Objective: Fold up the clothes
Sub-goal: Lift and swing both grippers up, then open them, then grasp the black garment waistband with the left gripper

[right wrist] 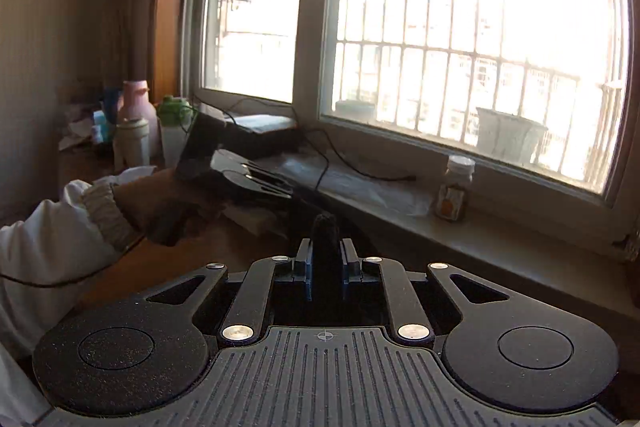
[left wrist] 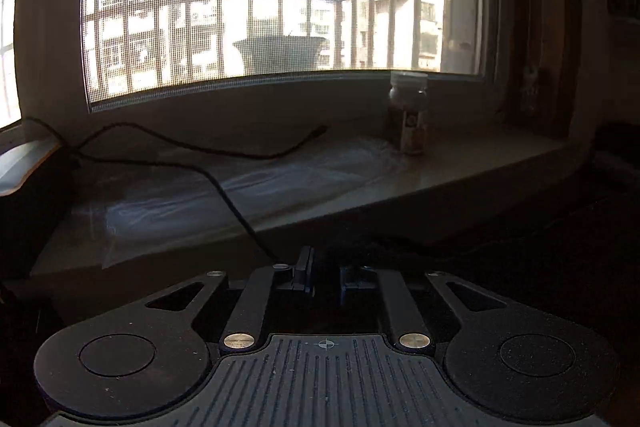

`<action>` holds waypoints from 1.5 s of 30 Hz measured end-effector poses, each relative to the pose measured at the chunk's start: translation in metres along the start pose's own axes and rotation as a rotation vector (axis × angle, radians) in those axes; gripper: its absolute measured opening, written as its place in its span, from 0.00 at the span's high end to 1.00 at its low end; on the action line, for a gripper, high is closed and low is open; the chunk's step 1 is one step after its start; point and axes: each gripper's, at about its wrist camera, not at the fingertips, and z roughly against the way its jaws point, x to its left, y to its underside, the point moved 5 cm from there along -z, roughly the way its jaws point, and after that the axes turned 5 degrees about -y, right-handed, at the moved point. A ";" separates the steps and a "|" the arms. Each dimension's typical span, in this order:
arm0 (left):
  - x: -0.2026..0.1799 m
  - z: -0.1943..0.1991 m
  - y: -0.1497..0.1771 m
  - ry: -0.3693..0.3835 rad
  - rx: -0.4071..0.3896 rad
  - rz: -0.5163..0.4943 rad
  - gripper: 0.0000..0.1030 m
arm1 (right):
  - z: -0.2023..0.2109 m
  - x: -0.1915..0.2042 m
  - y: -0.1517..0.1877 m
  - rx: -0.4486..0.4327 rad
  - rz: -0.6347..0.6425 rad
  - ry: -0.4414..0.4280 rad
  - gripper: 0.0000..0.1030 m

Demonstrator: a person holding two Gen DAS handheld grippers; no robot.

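Dark cloth (right wrist: 326, 227) pinched upright between right gripper (right wrist: 326, 259) jaws.

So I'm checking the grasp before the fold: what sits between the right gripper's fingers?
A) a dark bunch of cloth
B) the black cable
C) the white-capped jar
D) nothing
A: in the right wrist view a dark bunch of cloth stands pinched in the right gripper, while the white-capped jar stands on the windowsill.

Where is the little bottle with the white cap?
The little bottle stands upright on the windowsill, right of the black cable in both views, close to the window glass.
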 end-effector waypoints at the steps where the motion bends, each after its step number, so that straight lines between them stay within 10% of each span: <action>1: 0.003 -0.001 0.006 0.004 0.008 0.009 0.79 | -0.007 -0.005 0.003 0.005 -0.015 0.007 0.83; 12: 0.006 0.040 0.038 0.030 -0.004 -0.009 0.34 | -0.039 -0.055 0.033 0.060 -0.116 0.161 0.72; 21: -0.030 0.053 0.050 0.115 0.018 -0.057 0.35 | -0.041 -0.061 0.071 0.128 -0.137 0.167 0.63; 27: -0.076 0.049 0.071 0.248 0.037 -0.062 0.73 | -0.041 -0.064 0.115 0.216 -0.128 0.219 0.62; 45: -0.147 0.059 0.102 0.322 0.064 -0.061 0.56 | -0.024 -0.076 0.166 0.233 -0.170 0.278 0.54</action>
